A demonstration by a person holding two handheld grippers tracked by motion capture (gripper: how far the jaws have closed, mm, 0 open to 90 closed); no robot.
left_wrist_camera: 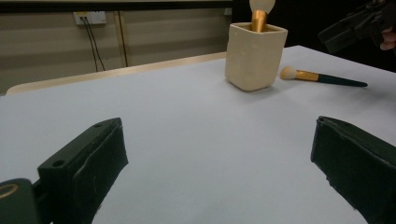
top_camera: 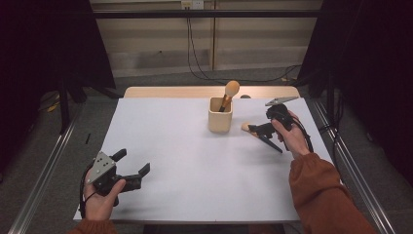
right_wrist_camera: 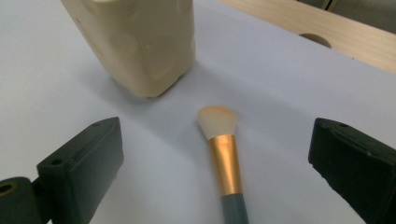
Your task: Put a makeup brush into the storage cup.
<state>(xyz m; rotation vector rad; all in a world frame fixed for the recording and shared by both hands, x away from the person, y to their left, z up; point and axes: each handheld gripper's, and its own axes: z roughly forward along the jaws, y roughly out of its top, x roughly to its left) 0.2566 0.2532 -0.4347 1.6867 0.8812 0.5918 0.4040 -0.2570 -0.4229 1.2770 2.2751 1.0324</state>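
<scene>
A cream cup (top_camera: 220, 117) stands on the white table top (top_camera: 185, 161) toward the back, with a gold-ferruled makeup brush (top_camera: 229, 92) upright in it. A second brush (top_camera: 246, 127) with a dark handle lies flat just right of the cup. My right gripper (top_camera: 263, 130) hovers low over that brush and is open. In the right gripper view the brush (right_wrist_camera: 225, 158) lies between the spread jaws, head toward the cup (right_wrist_camera: 135, 42), untouched. My left gripper (top_camera: 132, 162) is open and empty near the front left. Its own view shows the cup (left_wrist_camera: 254, 56) and the lying brush (left_wrist_camera: 322, 77) far ahead.
A strip of bare wood (top_camera: 160, 91) runs along the table's back edge. Metal rails (top_camera: 46, 165) flank both sides of the table. Cables (top_camera: 195, 53) hang down the back wall. The white surface between my left gripper and the cup holds nothing.
</scene>
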